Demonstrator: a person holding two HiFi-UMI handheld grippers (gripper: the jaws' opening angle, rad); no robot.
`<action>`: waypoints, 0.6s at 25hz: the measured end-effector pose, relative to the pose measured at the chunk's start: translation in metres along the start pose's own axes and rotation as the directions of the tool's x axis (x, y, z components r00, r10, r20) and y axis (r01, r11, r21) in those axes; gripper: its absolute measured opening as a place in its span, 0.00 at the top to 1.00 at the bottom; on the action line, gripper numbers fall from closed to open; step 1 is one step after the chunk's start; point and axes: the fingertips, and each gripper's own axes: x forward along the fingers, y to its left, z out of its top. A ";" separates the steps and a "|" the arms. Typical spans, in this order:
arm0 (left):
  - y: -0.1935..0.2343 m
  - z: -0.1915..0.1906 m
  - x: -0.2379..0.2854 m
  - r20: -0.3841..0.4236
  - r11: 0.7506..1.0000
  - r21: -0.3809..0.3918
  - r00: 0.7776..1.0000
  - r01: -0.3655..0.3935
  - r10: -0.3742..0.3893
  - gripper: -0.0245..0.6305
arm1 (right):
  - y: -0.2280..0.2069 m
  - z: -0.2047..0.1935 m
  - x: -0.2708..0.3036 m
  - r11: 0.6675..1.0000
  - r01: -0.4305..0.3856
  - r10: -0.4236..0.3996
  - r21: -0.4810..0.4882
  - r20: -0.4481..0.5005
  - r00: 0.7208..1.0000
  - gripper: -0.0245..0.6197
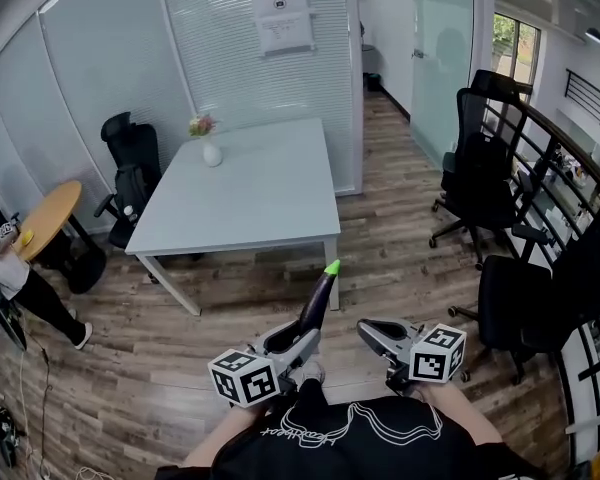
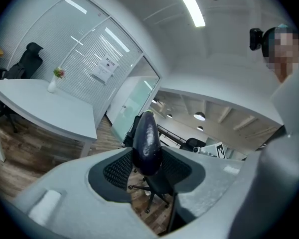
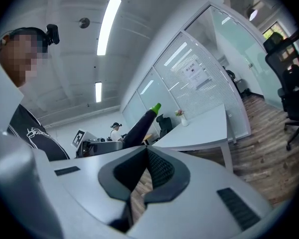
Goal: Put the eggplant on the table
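Left gripper [image 2: 147,169] clamps the eggplant [image 2: 146,141] at its base, green tip toward the table [image 1: 250,203]. Right gripper [image 3: 145,156], just beside it: jaws together, empty.

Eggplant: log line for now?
left gripper: shut on eggplant | right gripper: shut, empty | table: ahead, eggplant not yet on it
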 end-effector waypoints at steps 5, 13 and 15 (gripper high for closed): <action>0.036 0.020 0.019 0.001 1.000 -0.008 1.000 0.006 -0.006 0.67 | -0.028 0.010 0.033 1.000 0.015 -0.015 0.007 -0.010 1.000 0.95; 0.114 0.080 0.048 -0.008 1.000 -0.014 1.000 0.005 -0.006 0.68 | -0.072 0.053 0.115 1.000 0.011 -0.011 0.015 -0.013 1.000 0.95; 0.136 0.098 0.057 -0.006 1.000 -0.016 1.000 0.008 -0.008 0.67 | -0.086 0.065 0.137 1.000 0.016 -0.016 0.018 -0.016 1.000 0.95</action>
